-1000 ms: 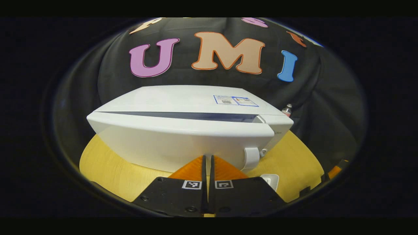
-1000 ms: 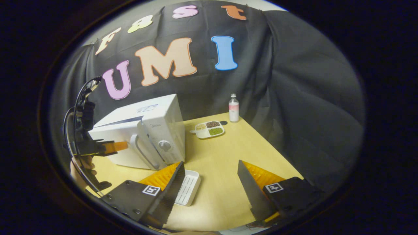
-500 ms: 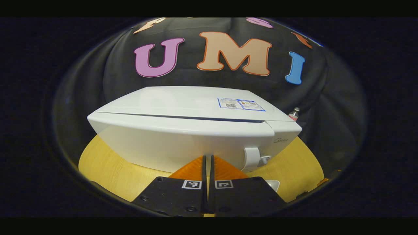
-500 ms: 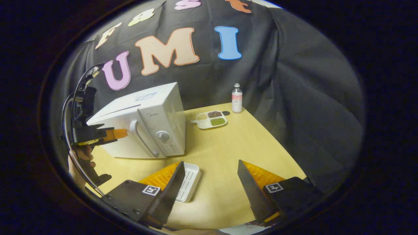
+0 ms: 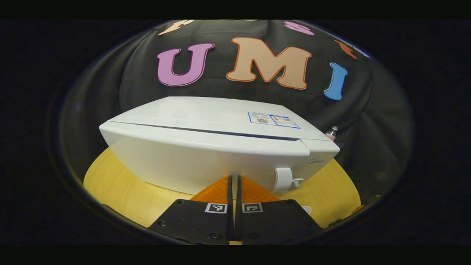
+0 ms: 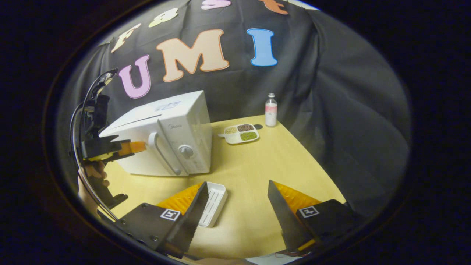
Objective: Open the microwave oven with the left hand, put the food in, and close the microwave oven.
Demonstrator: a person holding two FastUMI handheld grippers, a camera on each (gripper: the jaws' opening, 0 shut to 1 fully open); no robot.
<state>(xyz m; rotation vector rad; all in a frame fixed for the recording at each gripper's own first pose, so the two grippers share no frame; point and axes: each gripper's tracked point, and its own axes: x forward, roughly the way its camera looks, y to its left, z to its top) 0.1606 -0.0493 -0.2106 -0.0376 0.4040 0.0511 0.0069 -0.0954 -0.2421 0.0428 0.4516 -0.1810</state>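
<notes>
With its two fingers pressed flat together and nothing between them, the left gripper point(image 5: 234, 180) has its tips against the front of the boxy white plastic microwave oven point(image 5: 220, 147), just left of the white curved door handle point(image 5: 283, 179). The dark slit along the door's top edge was wide a second ago and is now only a hairline — the door has swung almost shut under the push. By my reading that makes this the closing step, nearly done, though the frames do not show whether the latch has caught.

In the right gripper view the left gripper point(image 6: 138, 146) sits at the door face beside the handle point(image 6: 162, 154), held by a hand point(image 6: 90, 176) low at the left. The right gripper point(image 6: 237, 211) hovers with jaws spread wide and empty above the pale yellow wooden table point(image 6: 272, 165). Beside its left finger lies a white ribbed rectangular tray point(image 6: 213, 204) — empty. Farther back stand a divided white dish of grains point(image 6: 241, 133) and a small clear bottle point(image 6: 271, 110), well apart from the oven.
</notes>
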